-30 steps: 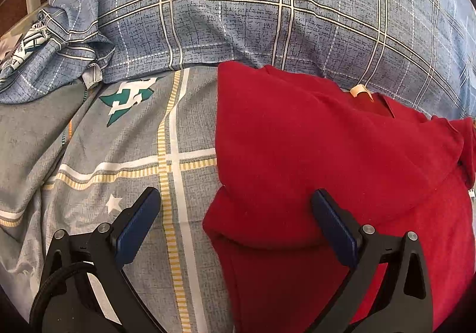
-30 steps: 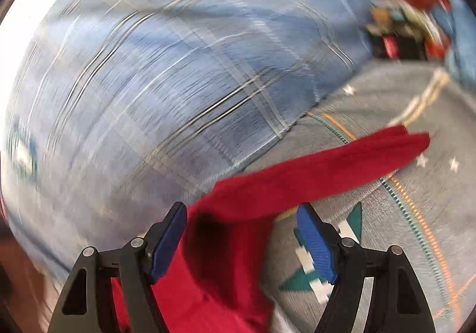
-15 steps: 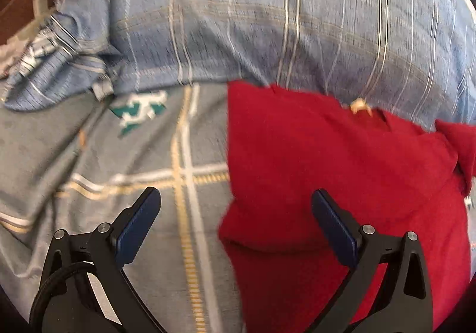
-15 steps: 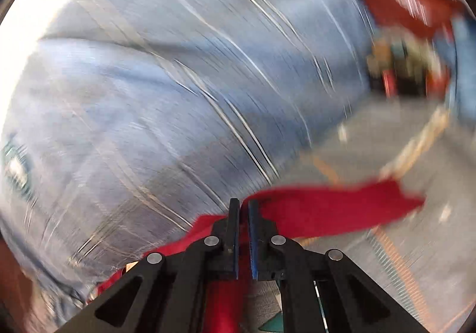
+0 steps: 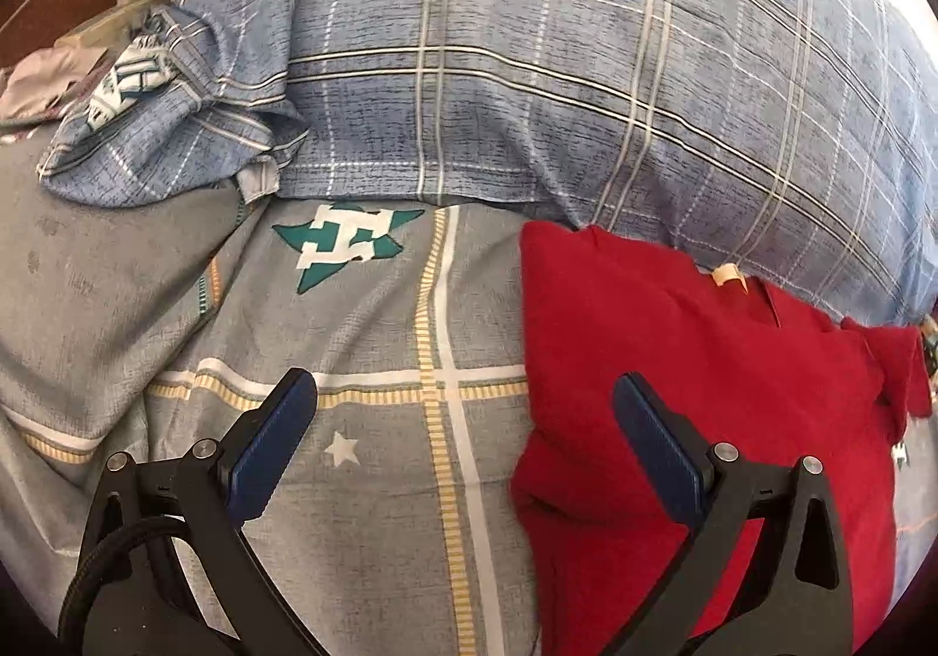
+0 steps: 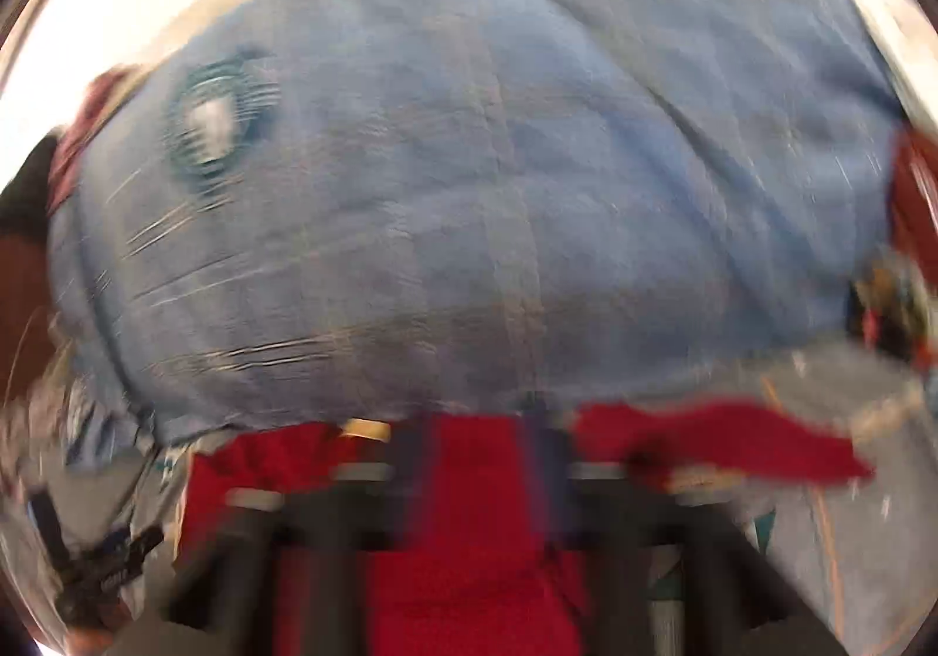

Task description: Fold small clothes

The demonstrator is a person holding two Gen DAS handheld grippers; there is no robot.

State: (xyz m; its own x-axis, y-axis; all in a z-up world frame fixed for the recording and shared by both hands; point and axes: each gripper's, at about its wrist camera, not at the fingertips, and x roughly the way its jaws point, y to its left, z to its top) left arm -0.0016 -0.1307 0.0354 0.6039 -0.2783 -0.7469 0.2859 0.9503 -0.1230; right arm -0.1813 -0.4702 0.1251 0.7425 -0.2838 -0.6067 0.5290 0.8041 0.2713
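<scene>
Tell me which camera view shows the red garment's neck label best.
The left wrist view: the pale neck label shows sharp at the collar of the red garment, against the blue plaid pillow. The right wrist view shows it only as a pale, motion-blurred smear.

I saw the bed (image 5: 375,486) covered by a grey sheet with yellow and white stripes, a small star and a teal emblem. A red garment (image 5: 692,380) lay flat on it at the right, its far edge touching the big blue plaid pillow (image 5: 557,70). A crumpled blue plaid cloth (image 5: 170,128) lay far left.
</scene>
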